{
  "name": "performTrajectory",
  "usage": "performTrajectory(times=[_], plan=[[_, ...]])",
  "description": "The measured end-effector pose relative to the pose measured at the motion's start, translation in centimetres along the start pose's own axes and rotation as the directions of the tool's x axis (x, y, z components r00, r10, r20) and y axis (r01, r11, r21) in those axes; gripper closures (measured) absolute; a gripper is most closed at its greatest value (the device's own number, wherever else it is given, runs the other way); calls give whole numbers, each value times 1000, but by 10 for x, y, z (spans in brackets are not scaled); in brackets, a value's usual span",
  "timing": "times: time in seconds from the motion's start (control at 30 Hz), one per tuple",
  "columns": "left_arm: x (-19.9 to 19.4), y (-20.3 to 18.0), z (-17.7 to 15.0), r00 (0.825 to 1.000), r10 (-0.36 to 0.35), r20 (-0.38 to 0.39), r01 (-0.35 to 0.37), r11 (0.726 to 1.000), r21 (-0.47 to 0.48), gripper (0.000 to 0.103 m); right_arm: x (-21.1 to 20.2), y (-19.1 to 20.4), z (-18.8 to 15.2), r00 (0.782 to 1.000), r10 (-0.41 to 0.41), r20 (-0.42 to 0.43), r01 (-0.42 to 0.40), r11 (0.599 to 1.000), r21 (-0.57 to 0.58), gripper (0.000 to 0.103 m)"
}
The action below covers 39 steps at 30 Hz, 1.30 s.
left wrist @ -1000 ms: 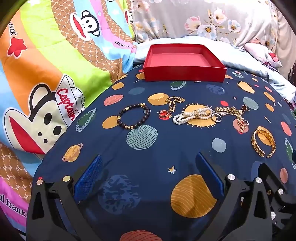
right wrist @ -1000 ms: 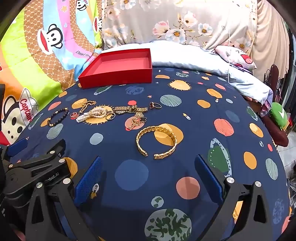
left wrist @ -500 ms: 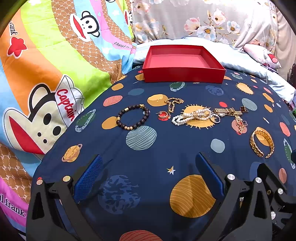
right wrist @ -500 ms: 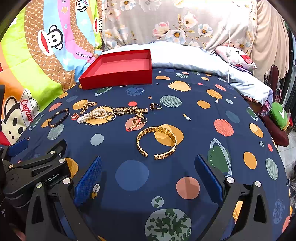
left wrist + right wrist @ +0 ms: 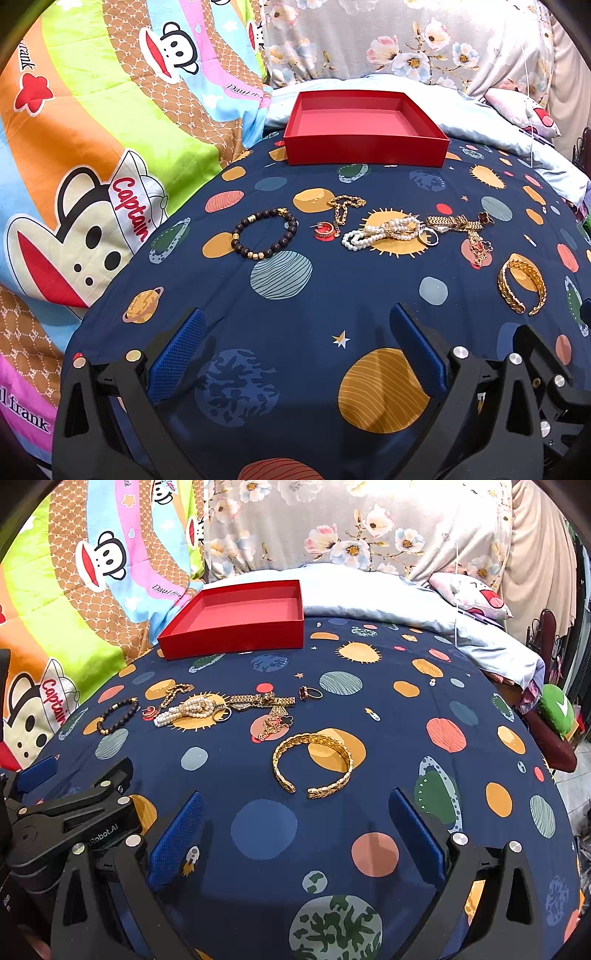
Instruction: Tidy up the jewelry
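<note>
An empty red box point(image 5: 365, 129) point(image 5: 236, 622) stands at the far edge of a navy planet-print cloth. Jewelry lies in a row in front of it: a dark bead bracelet point(image 5: 265, 233) point(image 5: 117, 716), a red earring point(image 5: 325, 230), a gold chain point(image 5: 345, 206), a pearl strand point(image 5: 384, 232) point(image 5: 188, 710), a gold watch point(image 5: 260, 701), a ring point(image 5: 310, 692) and a gold cuff bangle point(image 5: 521, 286) point(image 5: 314, 764). My left gripper point(image 5: 295, 325) is open and empty, short of the bead bracelet. My right gripper point(image 5: 295, 805) is open and empty, just short of the bangle.
A bright monkey-print quilt point(image 5: 92, 147) lies to the left. Floral pillows point(image 5: 351, 528) and a pale blue sheet point(image 5: 388, 594) lie behind the box. The left gripper's body point(image 5: 74, 812) shows at the lower left of the right wrist view. The cloth drops away at the right edge point(image 5: 554, 775).
Both grippers have crept slightly forward and tilted, so the jewelry and box sit a little lower in view. Nothing was taken hold of; both stay open.
</note>
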State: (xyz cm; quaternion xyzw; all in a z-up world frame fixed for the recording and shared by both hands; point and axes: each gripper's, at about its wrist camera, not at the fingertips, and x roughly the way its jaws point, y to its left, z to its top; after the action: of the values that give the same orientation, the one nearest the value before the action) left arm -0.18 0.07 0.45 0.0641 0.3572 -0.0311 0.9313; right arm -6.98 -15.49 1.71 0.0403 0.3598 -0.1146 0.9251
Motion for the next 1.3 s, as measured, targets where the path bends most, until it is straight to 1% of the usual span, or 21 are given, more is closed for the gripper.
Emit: performTrajectory(times=[1.3], plan=[[1, 1, 0, 1000, -1, 0, 1, 1000, 0, 6, 0, 0, -1, 1000, -1, 2, 1, 1000, 0, 5]])
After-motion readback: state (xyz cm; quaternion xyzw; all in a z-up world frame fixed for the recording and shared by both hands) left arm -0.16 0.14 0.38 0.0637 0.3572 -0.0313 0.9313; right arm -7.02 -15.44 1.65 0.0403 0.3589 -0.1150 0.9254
